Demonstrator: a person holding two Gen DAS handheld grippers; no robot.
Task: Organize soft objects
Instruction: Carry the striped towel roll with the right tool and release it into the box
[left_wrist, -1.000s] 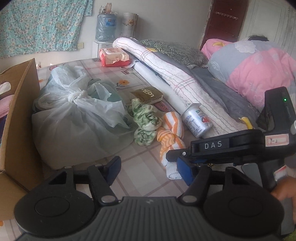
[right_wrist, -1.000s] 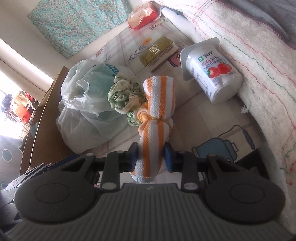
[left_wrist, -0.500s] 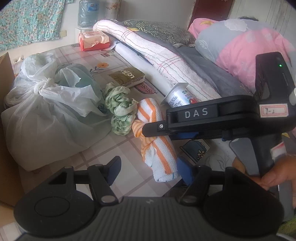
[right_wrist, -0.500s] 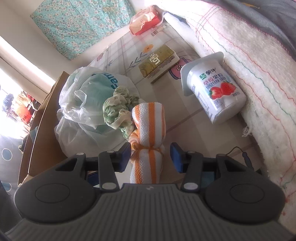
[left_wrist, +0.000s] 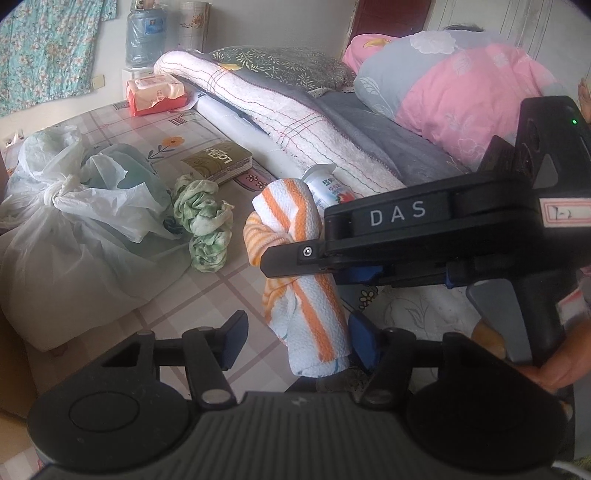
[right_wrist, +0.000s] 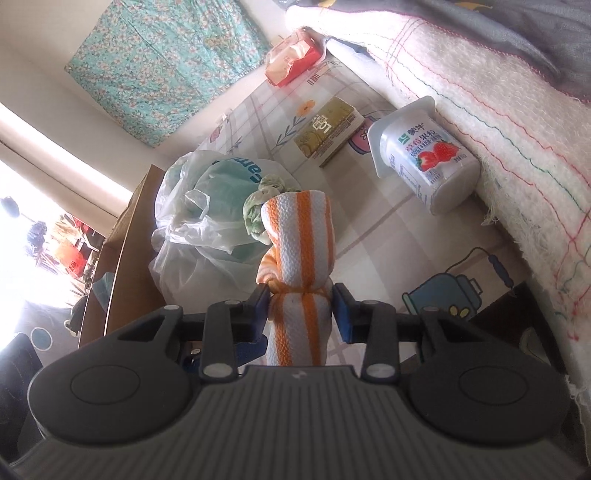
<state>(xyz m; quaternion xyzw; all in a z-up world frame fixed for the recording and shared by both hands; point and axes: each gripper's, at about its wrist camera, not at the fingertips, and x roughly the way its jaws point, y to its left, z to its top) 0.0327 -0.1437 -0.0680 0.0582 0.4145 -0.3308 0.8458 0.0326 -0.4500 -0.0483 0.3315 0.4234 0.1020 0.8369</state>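
Two blue pads of the right gripper (right_wrist: 298, 308) pinched on the orange-striped towel (right_wrist: 299, 258) right at its knot — likely the firmest, narrowest spot on a floppy roll, so less chance of slipping. Towel lifted clear of the checked mat (left_wrist: 155, 306), tilted, its lower end dangling between the fingers of the left gripper (left_wrist: 295, 338). Left jaws spread wide, gripping nothing, though one pad sits just beside the cloth. Beyond, resting on the mat: green knotted cloth (left_wrist: 205, 225), not yet picked, touching the tied plastic bag (left_wrist: 70, 221). Further out, a gold box (right_wrist: 328, 131) and a strawberry yogurt cup (right_wrist: 428, 162) on its side against the white blanket (right_wrist: 498, 110). Cardboard box (right_wrist: 122, 236) beside the bag, open-topped — probably the place for the soft things, hence the lift in that direction.
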